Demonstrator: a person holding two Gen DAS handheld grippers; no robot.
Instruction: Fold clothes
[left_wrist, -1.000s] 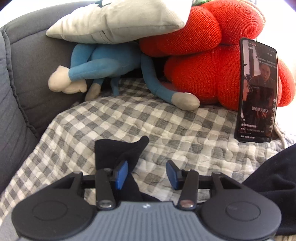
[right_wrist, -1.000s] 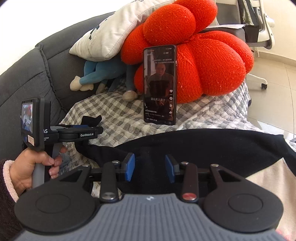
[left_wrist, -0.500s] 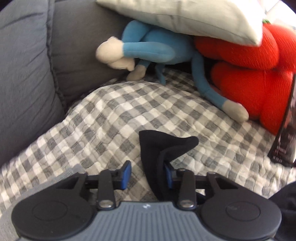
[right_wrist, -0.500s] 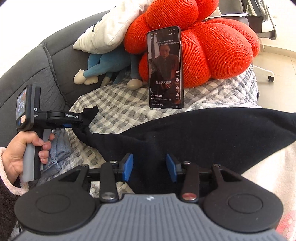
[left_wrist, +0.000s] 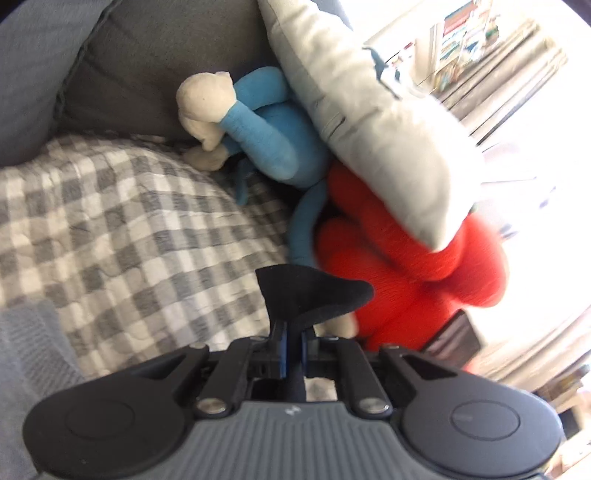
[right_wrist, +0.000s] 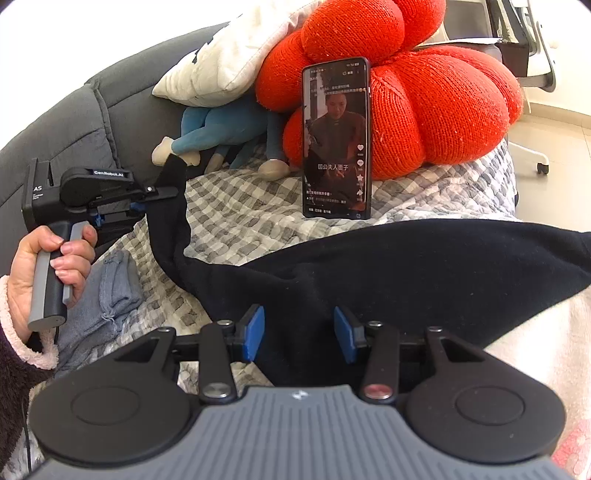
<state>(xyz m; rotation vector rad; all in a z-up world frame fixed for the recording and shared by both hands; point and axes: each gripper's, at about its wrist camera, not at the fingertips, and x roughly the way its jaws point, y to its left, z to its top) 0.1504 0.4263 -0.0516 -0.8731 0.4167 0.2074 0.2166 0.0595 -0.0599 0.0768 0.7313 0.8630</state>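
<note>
Left claw (left_wrist: 291, 341) now clamped on black garment (left_wrist: 310, 295) corner, lifted, draping

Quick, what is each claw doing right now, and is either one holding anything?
Left claw: shut on a corner of the black fabric garment.
Right claw: open, black garment between its pads, not gripped.

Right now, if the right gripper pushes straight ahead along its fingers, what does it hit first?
The black garment, probably: its cloth already lies between the open pads of the right gripper. Farther along that line stands the phone, leaning on the red knitted cushion; depth is unclear.
</note>
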